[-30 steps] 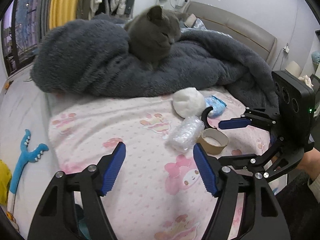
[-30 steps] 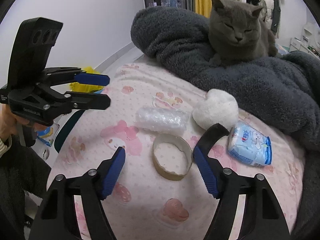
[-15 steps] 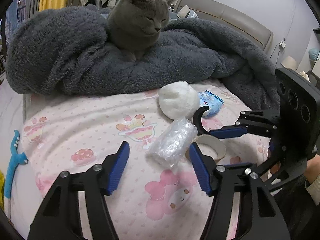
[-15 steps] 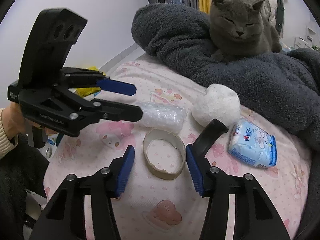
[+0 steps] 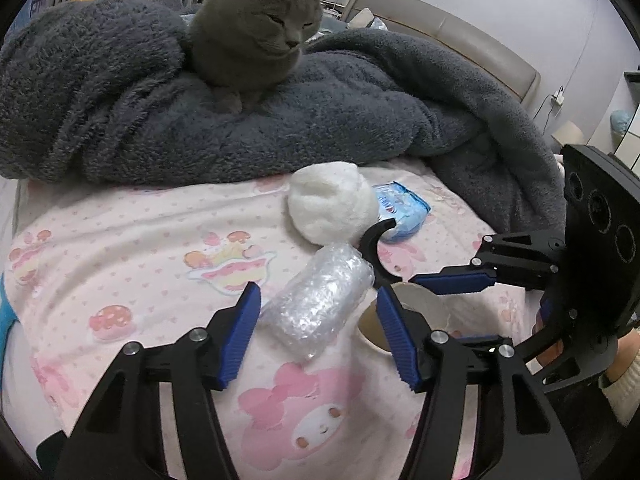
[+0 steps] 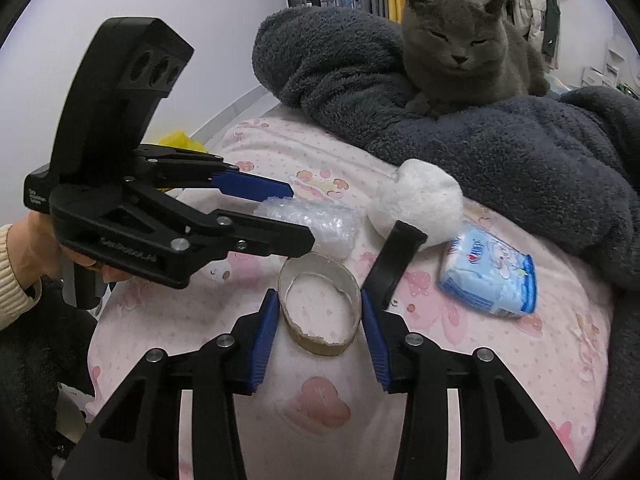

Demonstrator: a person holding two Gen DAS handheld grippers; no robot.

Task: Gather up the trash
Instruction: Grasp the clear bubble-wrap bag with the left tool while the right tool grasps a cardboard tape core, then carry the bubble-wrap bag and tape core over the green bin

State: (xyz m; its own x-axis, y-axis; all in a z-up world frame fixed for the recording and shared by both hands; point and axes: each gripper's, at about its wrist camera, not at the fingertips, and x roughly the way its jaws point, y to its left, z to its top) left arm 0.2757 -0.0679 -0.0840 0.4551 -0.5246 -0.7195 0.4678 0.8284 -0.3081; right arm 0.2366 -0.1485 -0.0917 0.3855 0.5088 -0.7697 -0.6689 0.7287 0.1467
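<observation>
Brown cardboard tape ring [image 6: 318, 304]: lies on the pink bedsheet [image 6: 520, 360]; light, bendy, take its sides.
Right gripper [image 6: 318, 316]: open, pads either side of the ring.
Clear bubble-wrap roll [image 5: 318, 302]: soft, squishy.
Left gripper [image 5: 318, 332]: open around it.

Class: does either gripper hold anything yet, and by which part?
Nothing held. The left gripper straddles the bubble wrap; the right gripper straddles the cardboard ring, both open.

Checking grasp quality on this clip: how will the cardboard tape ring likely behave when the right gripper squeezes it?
The cardboard ring looks thin-walled and hollow with a torn edge, so it will probably flex or buckle between the right gripper fingers. It looks light. Lying flat on the soft bedsheet, it seems unlikely to roll.
</observation>
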